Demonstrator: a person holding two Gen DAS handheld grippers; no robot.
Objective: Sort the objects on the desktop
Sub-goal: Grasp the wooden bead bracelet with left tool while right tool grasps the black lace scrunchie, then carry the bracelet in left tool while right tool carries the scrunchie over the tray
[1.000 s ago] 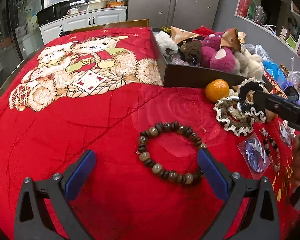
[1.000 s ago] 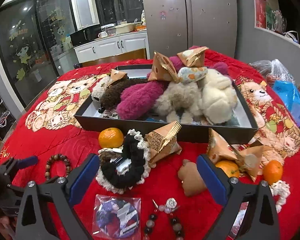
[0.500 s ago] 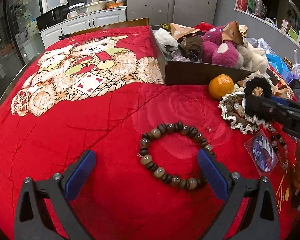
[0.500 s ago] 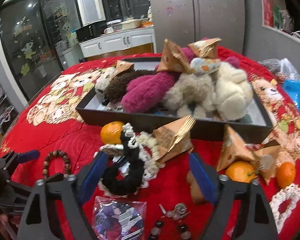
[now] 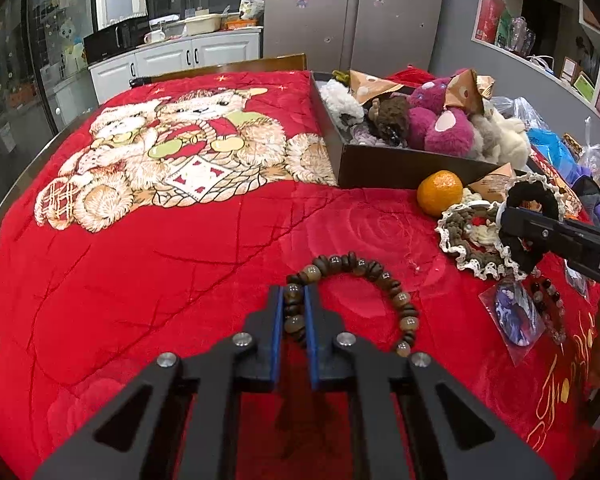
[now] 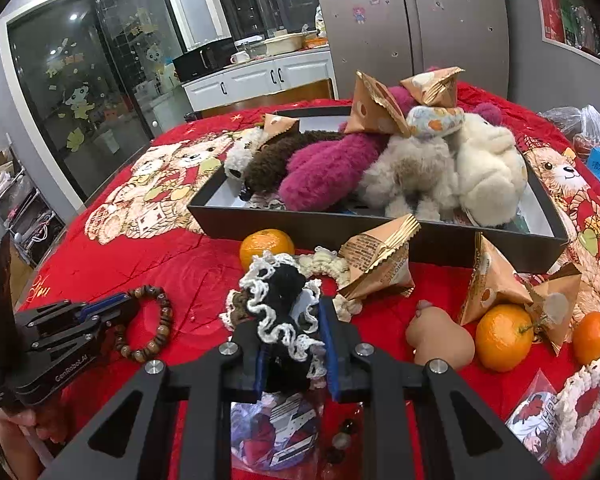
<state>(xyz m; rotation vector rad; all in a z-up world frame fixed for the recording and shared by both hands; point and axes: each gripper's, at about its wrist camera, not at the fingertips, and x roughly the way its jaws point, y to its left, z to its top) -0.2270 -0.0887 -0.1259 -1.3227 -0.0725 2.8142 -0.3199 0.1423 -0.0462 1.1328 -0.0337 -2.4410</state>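
Two pickups under way at once, nothing lifted clear as far as the views show.

Left gripper (image 5: 294, 312): blue pads pressed in on the near-left arc of the wooden bead bracelet (image 5: 380, 276). Several beads sit between the fingers; the rest of the loop lies on the red blanket (image 5: 180, 260), curving ahead and to the right of the tips.

Right gripper (image 6: 294, 344): jaws closing, and the frames show the black scrunchie with white lace trim (image 6: 284, 300) already squeezed between the pads, bunched up above the fingertips. A brown-and-cream scrunchie (image 5: 468, 236) lies under it, just left of the fingers in the right wrist view.

Sorted so far, by my reading: the dark tray (image 6: 380, 228), beyond both sets of fingers, already holds plush toys (image 6: 324, 168) and a few gold snack packets (image 6: 376, 108).

Still loose on the blanket:
- a tangerine (image 6: 266, 246) just ahead of the right fingertips, two more (image 6: 504, 336) well off to their right
- snack packets (image 6: 380, 260) ahead-right of the right fingers
- a tan plush piece (image 6: 440, 340) just right of them
- a printed badge in plastic (image 6: 276, 428) and a glass-bead bracelet (image 6: 342, 436) below the right fingers
- a white lace scrunchie (image 6: 588, 396) and another sleeved card at far right

Judgement: task early to middle; most small items remain.
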